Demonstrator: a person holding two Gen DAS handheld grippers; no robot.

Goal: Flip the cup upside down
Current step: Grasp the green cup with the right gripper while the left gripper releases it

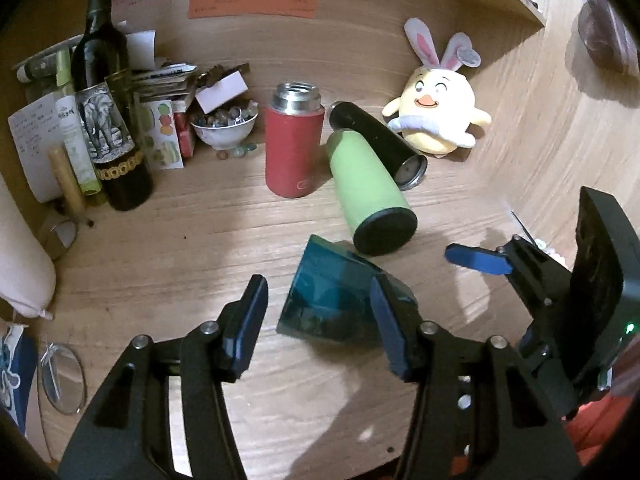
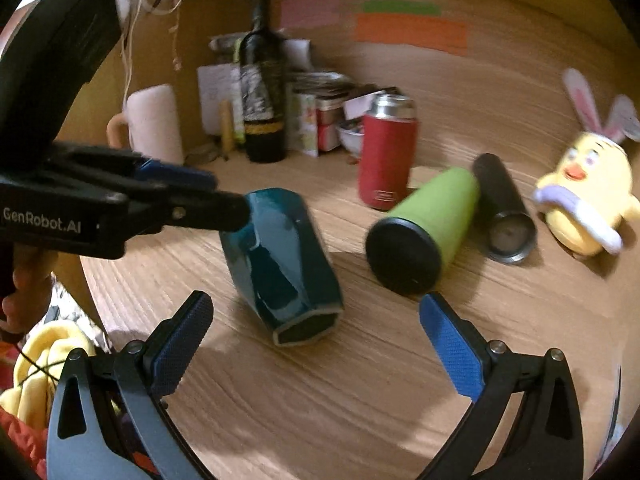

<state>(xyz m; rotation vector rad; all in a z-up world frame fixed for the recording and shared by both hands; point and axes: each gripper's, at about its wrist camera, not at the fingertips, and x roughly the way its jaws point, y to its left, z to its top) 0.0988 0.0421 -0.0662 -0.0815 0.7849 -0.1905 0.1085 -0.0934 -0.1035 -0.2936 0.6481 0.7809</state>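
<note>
A dark teal faceted cup [image 1: 332,300] lies on its side on the wooden table. In the right wrist view the cup [image 2: 280,260] points its base toward the camera. My left gripper [image 1: 320,328] is open, its jaws on either side of the cup, the right finger [image 1: 390,332] close against the cup's side. It also shows in the right wrist view [image 2: 188,196], at the cup's far end. My right gripper [image 2: 316,340] is open and empty, just in front of the cup's base. It appears at the right in the left wrist view [image 1: 480,260].
A green tumbler [image 1: 370,196] and a black flask [image 1: 380,144] lie on their sides behind the cup. A red flask [image 1: 294,148] stands upright. A wine bottle [image 1: 106,112], a bowl [image 1: 224,128], boxes and a plush chick [image 1: 436,116] line the back.
</note>
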